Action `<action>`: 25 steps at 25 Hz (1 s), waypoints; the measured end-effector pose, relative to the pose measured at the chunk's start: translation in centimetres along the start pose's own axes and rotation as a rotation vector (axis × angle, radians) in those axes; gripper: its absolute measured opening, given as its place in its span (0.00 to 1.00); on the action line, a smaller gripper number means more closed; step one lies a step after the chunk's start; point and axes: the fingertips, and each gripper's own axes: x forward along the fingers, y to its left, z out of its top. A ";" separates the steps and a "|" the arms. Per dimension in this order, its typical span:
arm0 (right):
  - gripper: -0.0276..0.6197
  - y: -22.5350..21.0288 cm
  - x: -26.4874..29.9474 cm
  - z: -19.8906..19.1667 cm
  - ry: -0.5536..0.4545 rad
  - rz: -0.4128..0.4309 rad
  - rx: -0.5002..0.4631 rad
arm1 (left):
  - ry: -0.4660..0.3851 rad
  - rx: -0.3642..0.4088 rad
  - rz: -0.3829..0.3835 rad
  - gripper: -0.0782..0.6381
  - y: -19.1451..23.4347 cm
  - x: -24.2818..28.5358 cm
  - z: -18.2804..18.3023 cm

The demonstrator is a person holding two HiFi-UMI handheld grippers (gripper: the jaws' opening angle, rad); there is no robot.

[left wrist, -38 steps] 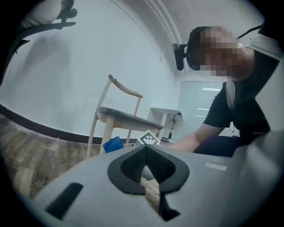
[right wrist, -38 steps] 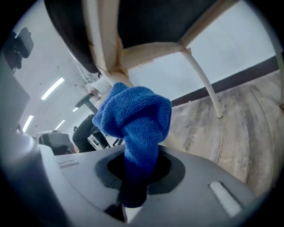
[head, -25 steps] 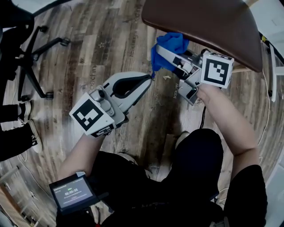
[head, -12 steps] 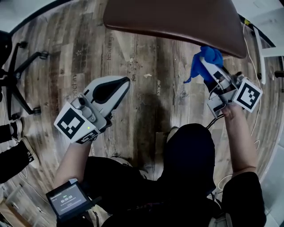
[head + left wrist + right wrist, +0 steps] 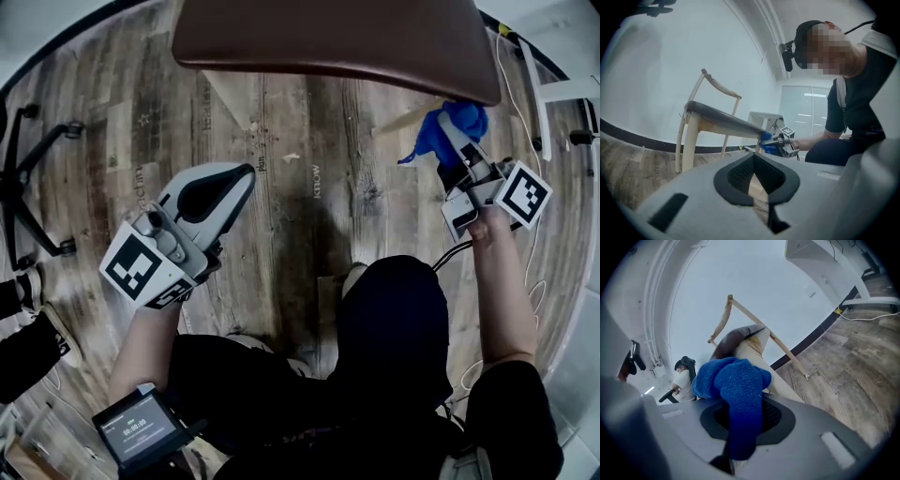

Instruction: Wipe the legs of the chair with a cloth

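A chair with a brown seat (image 5: pixel 328 37) and pale wooden legs (image 5: pixel 408 119) stands in front of me on the wood floor. My right gripper (image 5: pixel 448 131) is shut on a blue cloth (image 5: pixel 450 122), which rests against the top of the near right leg, just under the seat's corner. In the right gripper view the blue cloth (image 5: pixel 738 390) bulges from the right gripper (image 5: pixel 740 404) in front of that pale leg (image 5: pixel 785 387). My left gripper (image 5: pixel 246 172) hovers shut and holding nothing over the floor, left of the chair's middle. The left gripper view shows the left gripper (image 5: pixel 753 159), the chair's legs (image 5: pixel 690 140) and the cloth (image 5: pixel 767 139).
An office chair's black base (image 5: pixel 33 187) stands at the far left, beside a person's shoe (image 5: pixel 28 281). A white furniture foot (image 5: pixel 567 92) and a cable (image 5: pixel 520 75) lie at the right. A small screen (image 5: pixel 141 427) sits by my lap. A seated person (image 5: pixel 682 378) is far off.
The right gripper has carried the blue cloth from the seat's left side to the leg at its right corner. The left gripper has stayed shut and drifted slightly left.
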 end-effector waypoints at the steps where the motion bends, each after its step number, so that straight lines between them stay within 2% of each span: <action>1: 0.16 -0.4 0.5 -0.4 0.005 0.002 0.004 | 0.005 -0.001 0.002 0.11 0.1 0.0 -0.2; 10: 0.16 -7.2 4.3 -5.9 0.087 -0.009 0.054 | 0.038 -0.017 0.042 0.11 0.8 -0.9 -0.9; 13: 0.16 -12.5 4.6 -9.1 0.121 -0.128 0.108 | 0.066 -0.012 0.060 0.11 0.7 -1.1 -1.9; 21: 0.15 -21.6 8.0 -17.1 0.242 -0.287 0.226 | 0.087 -0.024 0.100 0.11 1.1 -1.7 -2.1; 23: 0.15 -23.3 8.5 -19.2 0.291 -0.321 0.284 | 0.095 -0.017 0.097 0.11 1.0 -1.7 -2.3; 25: 0.15 -24.5 8.7 -21.6 0.362 -0.331 0.381 | 0.105 -0.013 0.093 0.11 0.9 -1.6 -2.5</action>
